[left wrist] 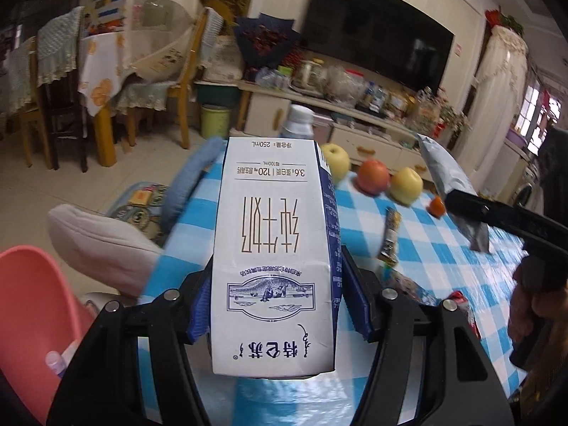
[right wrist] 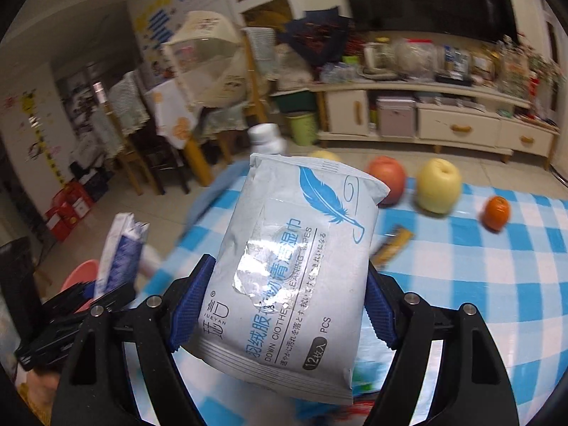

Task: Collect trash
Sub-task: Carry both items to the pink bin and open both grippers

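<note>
A living room with a long cream cabinet and a dark television lies behind a table (left wrist: pixel 443 248) under a glossy blue-and-white checked cloth. In the left wrist view, the left gripper (left wrist: pixel 275 305) angles down over the near table edge, its ribbed blue pads pinching the flat sides of a white rectangular milk carton (left wrist: pixel 277 248). Beyond the carton stand a white-capped bottle (left wrist: pixel 298 120), two yellow apples, a red apple (left wrist: pixel 372 176) and a small orange. Right of the carton lies a narrow snack wrapper (left wrist: pixel 390 238). A smooth pink bin (left wrist: pixel 32 305) sits left of the carton, below table level.

In the right wrist view, the right gripper (right wrist: pixel 280 305) also tilts downward, jaws clamped on a soft, crinkled pale-blue wipes pack (right wrist: pixel 294 269) printed with a feather. Left of the pack, the carton appears again, held over the bin's rim.
</note>
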Available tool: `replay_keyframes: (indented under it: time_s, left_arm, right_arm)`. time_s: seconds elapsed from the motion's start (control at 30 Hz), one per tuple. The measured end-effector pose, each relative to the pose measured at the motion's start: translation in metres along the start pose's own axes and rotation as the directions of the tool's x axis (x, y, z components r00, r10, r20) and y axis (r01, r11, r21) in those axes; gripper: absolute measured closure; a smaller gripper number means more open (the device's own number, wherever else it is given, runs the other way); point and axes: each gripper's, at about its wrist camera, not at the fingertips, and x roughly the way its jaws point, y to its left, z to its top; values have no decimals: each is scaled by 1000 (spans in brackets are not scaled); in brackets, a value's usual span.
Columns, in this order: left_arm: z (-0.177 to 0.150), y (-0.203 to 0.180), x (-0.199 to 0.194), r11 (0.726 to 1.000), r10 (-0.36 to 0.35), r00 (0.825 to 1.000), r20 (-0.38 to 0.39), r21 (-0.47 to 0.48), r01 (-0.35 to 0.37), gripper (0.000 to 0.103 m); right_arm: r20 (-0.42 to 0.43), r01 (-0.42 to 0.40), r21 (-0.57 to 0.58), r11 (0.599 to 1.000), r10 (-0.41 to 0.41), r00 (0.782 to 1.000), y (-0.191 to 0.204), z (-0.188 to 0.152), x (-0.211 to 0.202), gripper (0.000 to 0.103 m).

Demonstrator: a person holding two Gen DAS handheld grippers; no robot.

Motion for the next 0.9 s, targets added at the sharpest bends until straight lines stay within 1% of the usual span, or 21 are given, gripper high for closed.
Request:
replay_keyframes:
  time_s: [0.07, 0.1, 0.17, 0.27, 0.33, 0.43, 0.53, 0.63, 0.67, 0.7, 0.8, 0.9]
  left_arm:
    - [2, 14, -14, 999, 51, 998, 32, -17, -50, 40]
    - [3, 20, -19, 997, 70, 997, 44, -25, -69, 40]
    - [5, 38, -31, 992, 114, 992, 62, -61, -110, 40]
    - [6, 70, -46, 976, 185, 980, 70, -131, -175, 40]
    - [6, 91, -56, 963, 216, 973, 76, -180, -200, 40]
    - [4, 123, -71, 937, 276, 958, 78, -245, -250, 40]
    - [1, 147, -79, 913, 307, 949, 67, -301, -274, 40]
    - [-3, 170, -86, 883, 339, 939, 55, -363, -297, 40]
    - [-6, 180, -88, 868, 351, 935, 46, -391, -306, 40]
    - [-7, 186, -90, 857, 361, 932, 39, -407, -315, 40]
    - [-11, 202, -95, 824, 405, 914, 22, -442, -355, 40]
    - [-16, 215, -98, 793, 436, 900, -8, -468, -389, 40]
  right_arm:
    - [-3, -55, -34, 998, 55, 998, 31, -1, 1, 25]
    - [-8, -97, -53, 994, 97, 995, 52, -1, 2, 25]
    - [-18, -157, -80, 984, 156, 988, 82, -1, 3, 25]
    - [-28, -224, -107, 969, 222, 975, 123, -2, 6, 25]
    - [-40, -270, -114, 956, 267, 963, 149, -2, 9, 25]
    - [-51, -314, -139, 939, 310, 949, 186, -3, 16, 25]
    - [-56, -351, -149, 924, 347, 936, 216, -4, 22, 25]
    - [-66, -376, -159, 913, 371, 926, 243, -9, 30, 25]
    - [-73, -382, -165, 909, 375, 924, 252, -12, 35, 25]
    - [-83, -388, -169, 906, 379, 922, 261, -15, 40, 25]
    - [-112, -408, -166, 898, 394, 912, 279, -22, 55, 25]
    - [-156, -434, -160, 887, 411, 898, 296, -37, 69, 24]
